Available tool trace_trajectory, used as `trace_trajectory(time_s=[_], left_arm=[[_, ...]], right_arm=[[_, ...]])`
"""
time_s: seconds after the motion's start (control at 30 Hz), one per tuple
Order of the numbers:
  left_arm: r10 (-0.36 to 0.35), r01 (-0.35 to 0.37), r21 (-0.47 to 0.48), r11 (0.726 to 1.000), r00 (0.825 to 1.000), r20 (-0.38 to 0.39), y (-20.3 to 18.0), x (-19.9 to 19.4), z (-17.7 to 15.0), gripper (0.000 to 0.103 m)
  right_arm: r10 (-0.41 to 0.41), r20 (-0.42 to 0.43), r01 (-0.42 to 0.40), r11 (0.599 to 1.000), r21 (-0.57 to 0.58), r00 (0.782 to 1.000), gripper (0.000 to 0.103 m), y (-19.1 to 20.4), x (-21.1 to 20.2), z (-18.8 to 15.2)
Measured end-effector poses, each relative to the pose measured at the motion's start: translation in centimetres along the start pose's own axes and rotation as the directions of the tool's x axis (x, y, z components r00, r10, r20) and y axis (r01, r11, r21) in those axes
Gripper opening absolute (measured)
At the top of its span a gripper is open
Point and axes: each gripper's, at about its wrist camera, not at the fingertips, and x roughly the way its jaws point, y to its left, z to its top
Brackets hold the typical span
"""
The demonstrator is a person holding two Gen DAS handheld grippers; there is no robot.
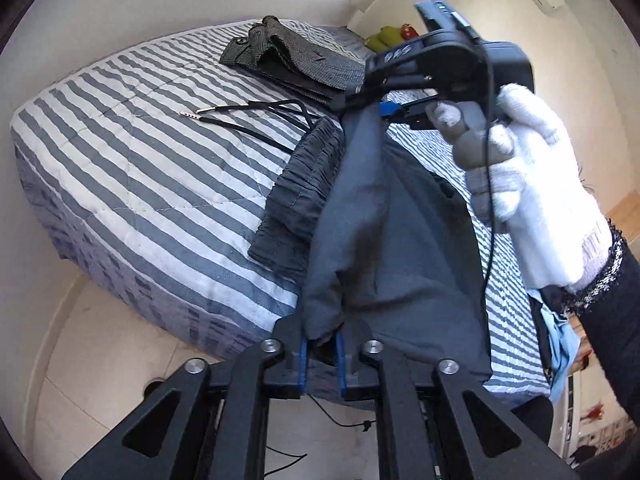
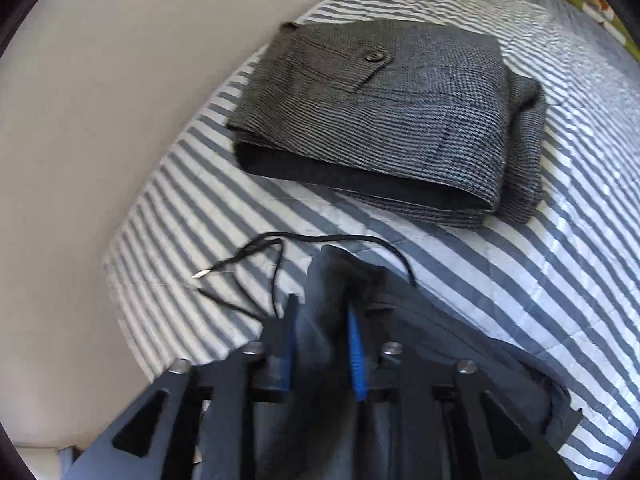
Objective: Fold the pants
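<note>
Left wrist: gloved hand [image 1: 536, 184] upright, gripping.

Both views are lit by bright, even daylight; its source lies outside the frames. In the left wrist view the striped bedspread [image 1: 132, 168] reads sharp. The white glove [image 1: 548, 200] is close to overexposed, and the wall at the top right is washed out. The dark pants [image 1: 380, 216] keep their fold shading. Fisheye distortion bows the bed edges, and a black vignette fills the corners of both views. In the right wrist view, sunlit patches glare on the bedspread [image 2: 540, 280] toward its right edge. The folded checked garment [image 2: 400, 120] is fairly sharp, whereas the gripper fingers [image 2: 354, 360] and nearby cloth are smeared with blur.
</note>
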Motion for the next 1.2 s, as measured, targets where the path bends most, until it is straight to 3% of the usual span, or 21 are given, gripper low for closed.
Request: trace_trajectory(time_s=[0.07,0.1,0.27,0.43,0.6,0.7,0.87,0.97,1.07,1.2], left_arm=[[0.026,-0.026,-0.015,1.000,1.000,0.005,0.0,-0.7,0.2,0.041],[0.043,-0.042,-0.023,0.999,0.999,0.012,0.2,-1.3,0.2,0.045],[0.075,-0.073,-0.037,0.997,0.994,0.081,0.2,-4.5,1.2,0.045],[0.083,-0.087,0.037,0.996,0.993,0.087,-2.4,-4.5,3.8,0.043],[0.070,-0.067,0.215,0.974,0.998,-0.007,-9.0,0.1,6.9,0.043],[0.082,-0.059,0.299,0.953,0.994,-0.066,-13.5,2.7,8.5,0.043],[0.088,-0.029,0.418,0.908,0.988,-0.124,-19.4,4.9,7.4,0.043],[0.094,-0.018,0.463,0.886,0.985,-0.142,-21.2,4.8,4.0,0.043],[0.108,-0.019,0.455,0.891,0.979,-0.171,-21.7,3.9,-0.7,0.043],[0.162,-0.061,0.467,0.882,0.971,-0.178,-22.0,3.6,-5.5,0.043]], right_arm=[[0.066,0.034,-0.067,0.998,0.013,0.997,0.033,-0.5,-2.0,0.1],[0.114,0.052,-0.115,0.993,0.014,0.992,0.034,-0.9,-3.6,-0.1],[0.264,0.139,-0.265,0.964,-0.013,0.954,0.036,-4.0,-11.9,-4.4],[0.227,0.231,-0.236,0.972,0.015,0.946,0.037,-9.4,-16.5,-15.5],[0.169,0.207,-0.199,0.971,0.133,0.964,0.037,-13.7,-13.2,-26.4],[0.144,0.205,-0.179,0.970,0.165,0.968,0.037,-14.2,-11.0,-30.4],[0.163,0.252,-0.214,0.958,0.191,0.954,0.037,-15.8,-11.4,-30.1],[0.141,0.291,-0.202,0.961,0.189,0.946,0.037,-17.8,-12.8,-28.6],[0.206,0.286,-0.266,0.946,0.188,0.936,0.037,-19.3,-13.2,-28.3],[0.242,0.245,-0.290,0.940,0.181,0.939,0.037,-19.3,-12.0,-27.3]])
